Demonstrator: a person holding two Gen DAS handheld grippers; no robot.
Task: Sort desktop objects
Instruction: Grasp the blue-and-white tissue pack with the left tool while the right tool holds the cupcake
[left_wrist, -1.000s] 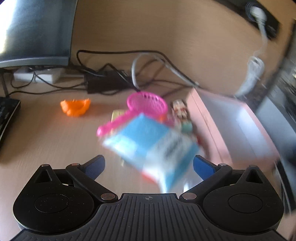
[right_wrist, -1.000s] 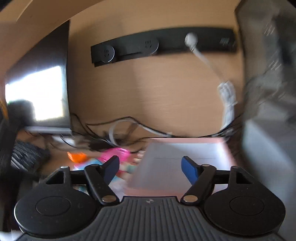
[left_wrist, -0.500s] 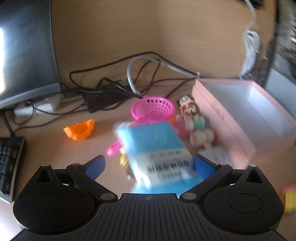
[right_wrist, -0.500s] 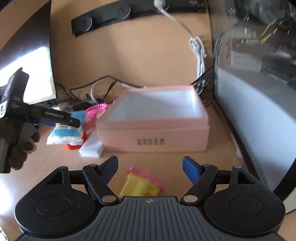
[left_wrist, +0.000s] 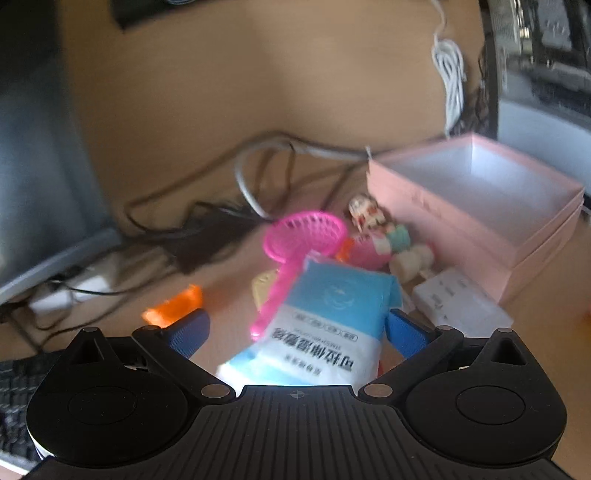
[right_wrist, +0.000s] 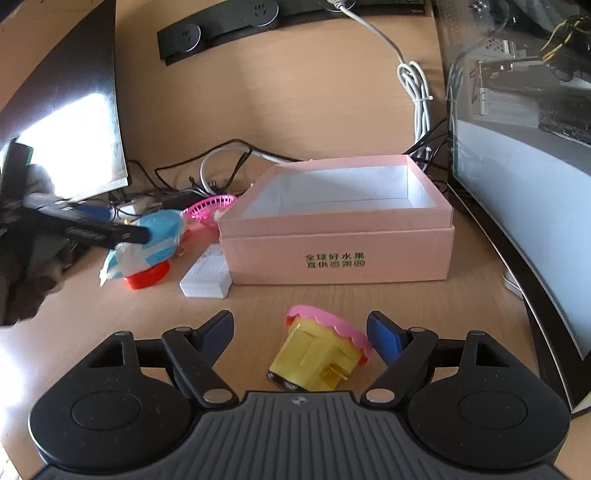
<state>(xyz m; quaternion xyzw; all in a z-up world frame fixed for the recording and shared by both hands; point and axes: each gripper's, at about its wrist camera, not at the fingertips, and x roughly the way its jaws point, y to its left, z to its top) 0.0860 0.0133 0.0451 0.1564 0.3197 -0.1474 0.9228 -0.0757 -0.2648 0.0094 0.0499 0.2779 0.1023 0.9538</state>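
A blue and white wipes pack (left_wrist: 328, 314) lies between the wide-open fingers of my left gripper (left_wrist: 295, 325); the right finger is close to it, the left one apart. It also shows in the right wrist view (right_wrist: 151, 240), resting on a red lid (right_wrist: 147, 278). An open pink box (right_wrist: 343, 221) stands on the desk; it shows at the right of the left wrist view (left_wrist: 480, 206). My right gripper (right_wrist: 301, 328) is open around a yellow toy cupcake with a pink top (right_wrist: 317, 354), not touching it.
A pink toy strainer (left_wrist: 303, 240), small figurines (left_wrist: 380, 229), a white box (left_wrist: 458, 302) and an orange piece (left_wrist: 177, 302) lie beside the pack. Cables run along the back wall. A monitor stands at left (right_wrist: 74, 110), a glass PC case at right (right_wrist: 517, 184).
My left gripper has tilted and moved closer over the wipes pack. My right gripper has lowered towards the cupcake, which now sits between its fingers.
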